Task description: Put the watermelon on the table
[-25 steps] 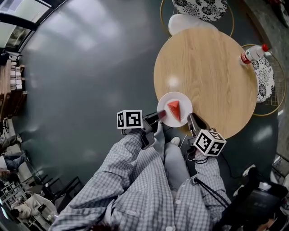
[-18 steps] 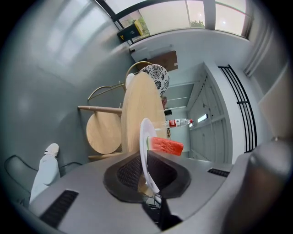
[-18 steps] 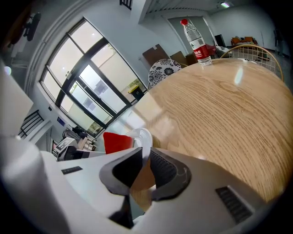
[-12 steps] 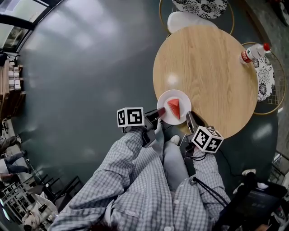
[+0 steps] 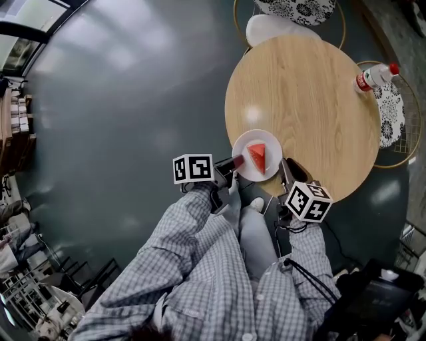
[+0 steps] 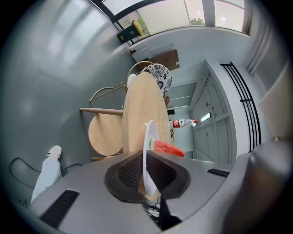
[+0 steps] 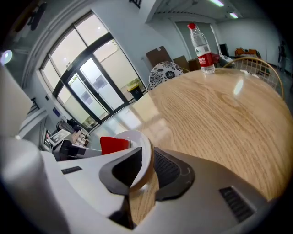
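A red watermelon wedge (image 5: 257,154) lies on a small white plate (image 5: 243,148) at the near-left edge of the round wooden table (image 5: 306,100). My left gripper (image 5: 234,163) holds the plate's left rim; its jaws have just been closing, with the rim between them. My right gripper (image 5: 285,166) grips the near-right rim. In the left gripper view the plate (image 6: 147,151) stands edge-on between the dark pads (image 6: 130,171), with the watermelon (image 6: 168,148) beyond. In the right gripper view the plate (image 7: 137,139) sits between the jaws and the watermelon (image 7: 114,144) lies behind it.
A water bottle with a red cap (image 5: 373,78) stands at the table's far right edge. Chairs with patterned cushions (image 5: 296,10) (image 5: 393,116) ring the table. My legs and a white shoe (image 5: 256,203) are just below the plate. A dark floor lies to the left.
Plate, wedge and both grippers keep their places against the table's edge. Only the whole head view has drifted slightly.
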